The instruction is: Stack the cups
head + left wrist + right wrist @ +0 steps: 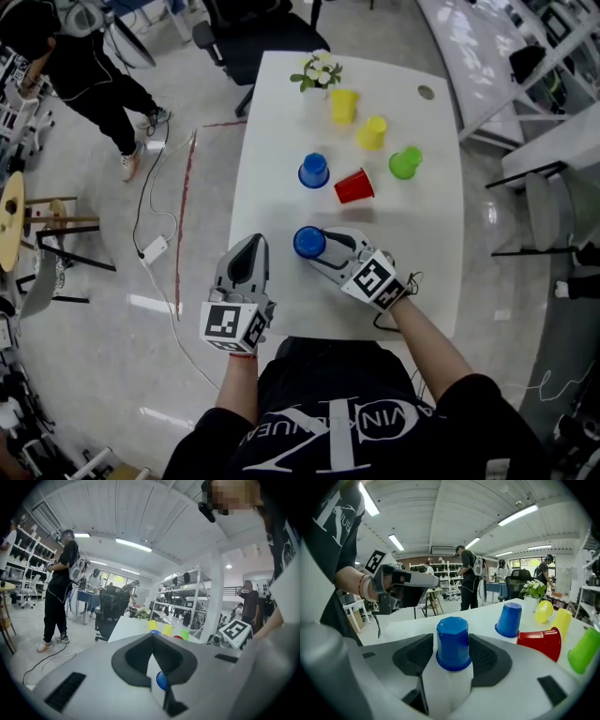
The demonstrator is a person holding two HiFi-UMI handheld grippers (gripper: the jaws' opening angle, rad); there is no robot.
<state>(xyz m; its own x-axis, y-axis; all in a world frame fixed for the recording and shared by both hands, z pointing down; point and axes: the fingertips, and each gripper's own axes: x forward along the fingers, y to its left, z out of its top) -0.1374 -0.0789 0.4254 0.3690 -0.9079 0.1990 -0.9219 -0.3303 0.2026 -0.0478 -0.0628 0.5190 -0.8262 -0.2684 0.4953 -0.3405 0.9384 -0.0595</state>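
A blue cup (308, 241) stands upside down on the white table (281, 122) near the front edge. My right gripper (319, 247) reaches in from the right and is shut on it; in the right gripper view both pads (485, 656) lie against the sides of the blue cup (453, 641). A second blue cup (313, 171) stands upside down further back, with a red cup (353, 186) lying on its side beside it. A green cup (405, 162) and two yellow cups (372, 132) lie behind them. My left gripper (251, 244) hovers shut, left of the held cup, holding nothing.
A small vase of flowers (319, 73) stands at the table's far end next to the rear yellow cup (343, 105). An office chair (253, 37) sits beyond the table. A person in black (89, 75) stands on the floor at the far left, near cables (155, 248).
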